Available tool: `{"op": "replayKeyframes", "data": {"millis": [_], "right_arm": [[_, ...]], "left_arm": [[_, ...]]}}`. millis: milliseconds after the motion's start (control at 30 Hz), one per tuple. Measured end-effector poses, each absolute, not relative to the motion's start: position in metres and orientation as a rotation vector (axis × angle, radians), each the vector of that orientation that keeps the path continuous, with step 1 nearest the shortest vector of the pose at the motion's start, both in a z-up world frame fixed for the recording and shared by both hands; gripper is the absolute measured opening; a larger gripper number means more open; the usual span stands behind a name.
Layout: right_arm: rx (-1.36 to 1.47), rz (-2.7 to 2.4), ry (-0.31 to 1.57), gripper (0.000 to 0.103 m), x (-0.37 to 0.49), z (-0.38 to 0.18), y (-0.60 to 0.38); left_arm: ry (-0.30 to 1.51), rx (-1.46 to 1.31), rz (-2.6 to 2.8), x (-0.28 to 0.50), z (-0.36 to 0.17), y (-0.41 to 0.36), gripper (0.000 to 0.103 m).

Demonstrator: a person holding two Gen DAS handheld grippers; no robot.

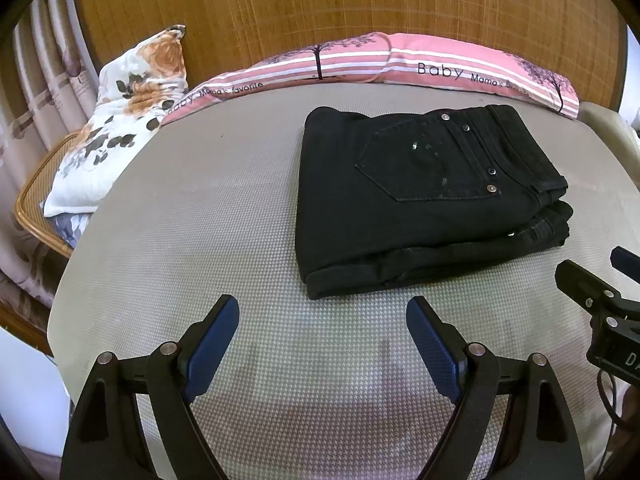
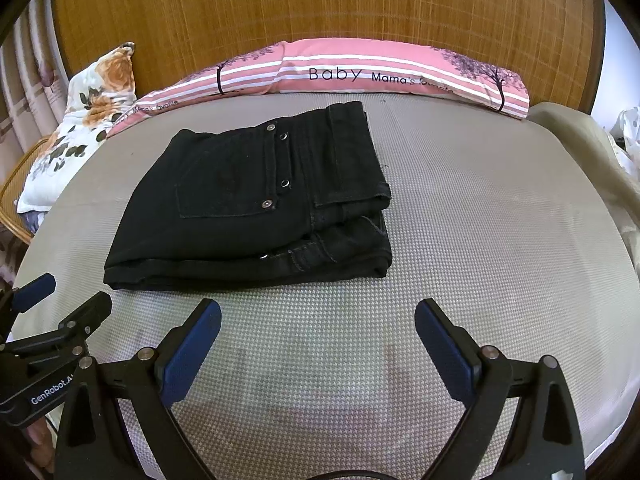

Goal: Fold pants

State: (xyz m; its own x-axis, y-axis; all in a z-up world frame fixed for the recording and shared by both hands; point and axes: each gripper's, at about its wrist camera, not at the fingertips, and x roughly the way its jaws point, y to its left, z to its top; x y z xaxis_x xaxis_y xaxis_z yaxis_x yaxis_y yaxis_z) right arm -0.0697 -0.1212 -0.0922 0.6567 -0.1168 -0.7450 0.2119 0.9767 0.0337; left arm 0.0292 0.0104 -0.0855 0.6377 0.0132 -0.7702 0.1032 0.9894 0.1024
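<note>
Hand-held grippers gape; pants apparently lie crosswise

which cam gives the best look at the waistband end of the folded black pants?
Right wrist view: the waistband end of the black pants faces the lens near frame centre, stacked layers and stitching readable. In the left wrist view that end sits far right, smaller and seen more edge-on. Both grippers, left and right, are open and clear of it.
</note>
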Motion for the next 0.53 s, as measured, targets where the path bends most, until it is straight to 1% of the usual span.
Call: {"op": "replayKeyframes", "data": {"millis": [533], "right_arm": [[0.122, -0.189, 0.843, 0.096, -0.0678, -0.0956, -0.1244]], "left_arm": [[0.892, 0.137, -0.084, 0.0324, -0.0874, 0.0107, 0.086]]}}
